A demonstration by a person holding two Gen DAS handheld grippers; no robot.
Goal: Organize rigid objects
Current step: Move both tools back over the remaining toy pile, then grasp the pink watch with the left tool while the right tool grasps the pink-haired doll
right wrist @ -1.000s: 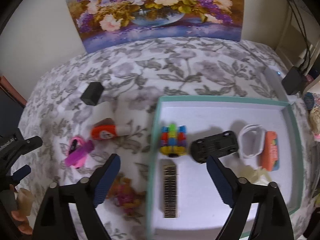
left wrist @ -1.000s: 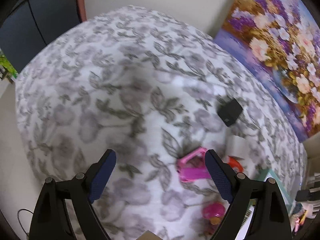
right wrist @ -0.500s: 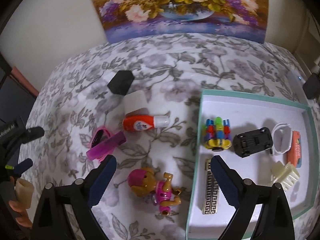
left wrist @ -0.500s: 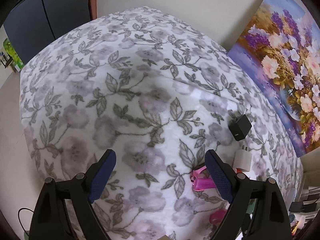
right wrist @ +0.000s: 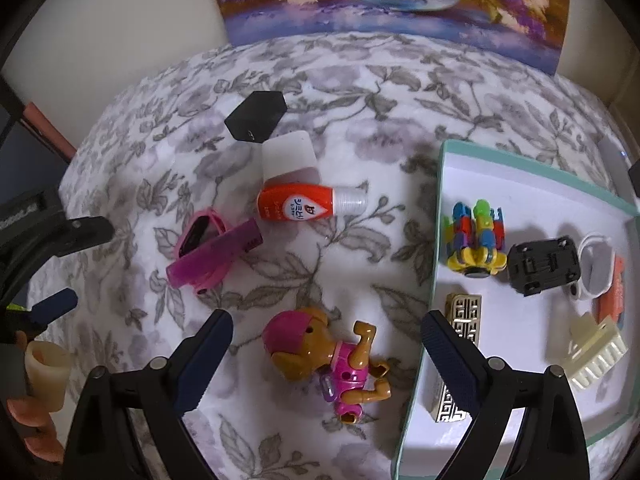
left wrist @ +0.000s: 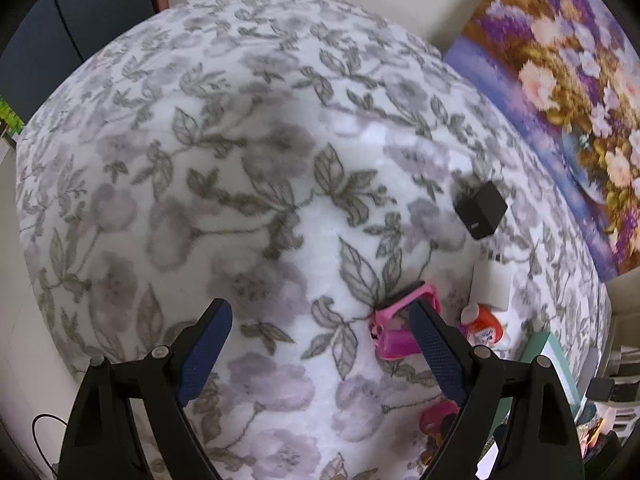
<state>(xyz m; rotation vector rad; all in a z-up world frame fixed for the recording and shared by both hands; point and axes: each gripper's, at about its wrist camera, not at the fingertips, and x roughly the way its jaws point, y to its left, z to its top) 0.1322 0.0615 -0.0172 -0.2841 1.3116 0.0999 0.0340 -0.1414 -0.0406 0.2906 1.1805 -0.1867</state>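
Between the spread, empty fingers of the right gripper (right wrist: 326,336): toy dog (right wrist: 324,360) on the cloth. Beside its right finger: teal tray (right wrist: 434,264) holding block toy (right wrist: 476,242), black car (right wrist: 544,266), comb (right wrist: 596,356). Left gripper (left wrist: 320,332): fingers wide apart, empty.

Left gripper (left wrist: 318,330) points steeply down, jaws wide apart, holding nothing; right gripper (right wrist: 326,338) likewise, jaws spread and empty.

Open floral cloth (left wrist: 248,184) ahead of our left gripper (left wrist: 320,344): passable. Obstacles: pink sunglasses (right wrist: 200,236) and comb (right wrist: 216,260), orange bottle (right wrist: 296,206), black cube (right wrist: 256,116), dog figure (right wrist: 320,356) between our right gripper's (right wrist: 326,354) fingers; tray wall (right wrist: 434,240) just beside it.
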